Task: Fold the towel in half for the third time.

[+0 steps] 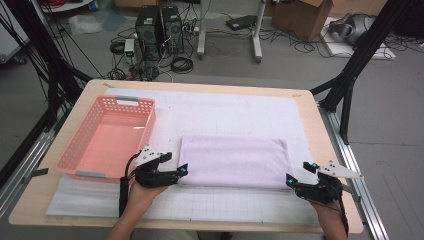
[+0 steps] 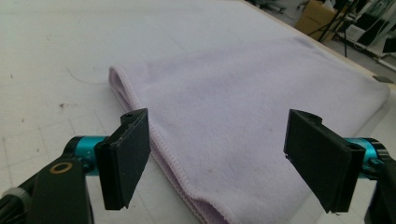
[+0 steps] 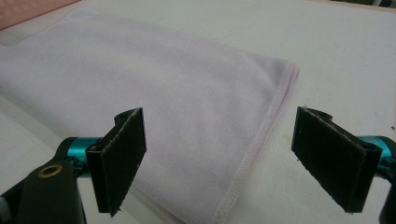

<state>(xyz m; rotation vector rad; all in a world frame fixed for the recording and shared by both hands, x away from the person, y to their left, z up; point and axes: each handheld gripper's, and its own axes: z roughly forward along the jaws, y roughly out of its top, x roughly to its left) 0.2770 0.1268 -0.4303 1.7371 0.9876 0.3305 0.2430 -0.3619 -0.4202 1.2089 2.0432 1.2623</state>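
The folded lilac towel point(image 1: 234, 161) lies flat on the table point(image 1: 310, 107) beside the pink basket point(image 1: 107, 137); the left tool point(image 1: 183, 169) and right tool point(image 1: 288, 178) are both open at its near corners; probably each should pinch all layers together, evenly.

folded lilac towel point(image 1: 234, 161), pink basket point(image 1: 107, 137), white mat point(image 1: 240, 112)

It looked like a robotics lab or test workshop; two computer towers point(image 1: 160, 27) stood on the bare grey floor point(image 1: 395, 120) with loose cables point(image 1: 182, 64) coiled around them; black metal frame struts point(image 1: 357, 60) flanked the wooden table point(image 1: 310, 100); cardboard boxes point(image 1: 300, 17) sat at the back beside a white stand point(image 1: 257, 30).
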